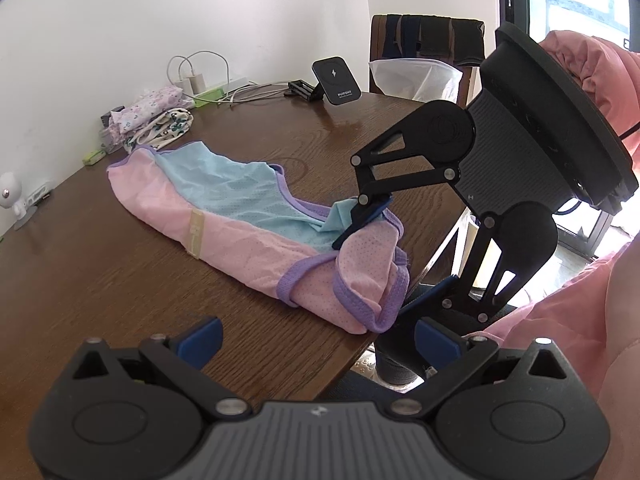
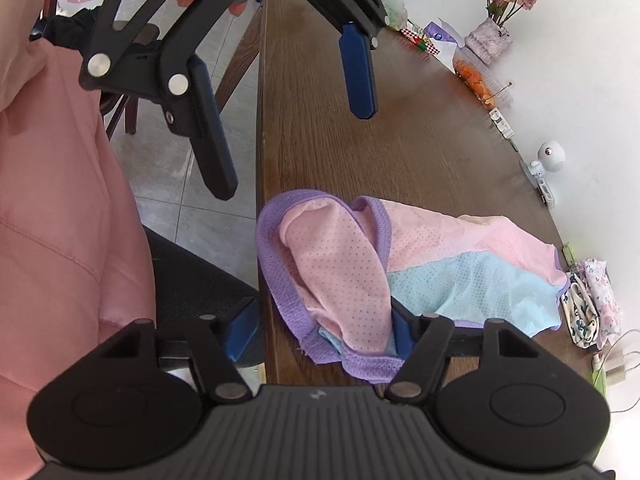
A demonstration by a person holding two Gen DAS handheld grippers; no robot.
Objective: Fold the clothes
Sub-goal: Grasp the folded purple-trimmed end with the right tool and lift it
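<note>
Pink, blue and purple-trimmed garment lies bunched on the table at its near edge. Right tongs straddle the garment's 4 o'clock end, pads apart, not clamped. Left tongs stand open, empty, at 6 o'clock.

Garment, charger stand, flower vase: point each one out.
Garment [image 1: 240,236]: left wrist view, on the pink panel beside the label.
Charger stand [image 1: 336,79]: left wrist view, on its black face.
Flower vase [image 2: 489,39]: right wrist view, on the vase body below the stems.
</note>
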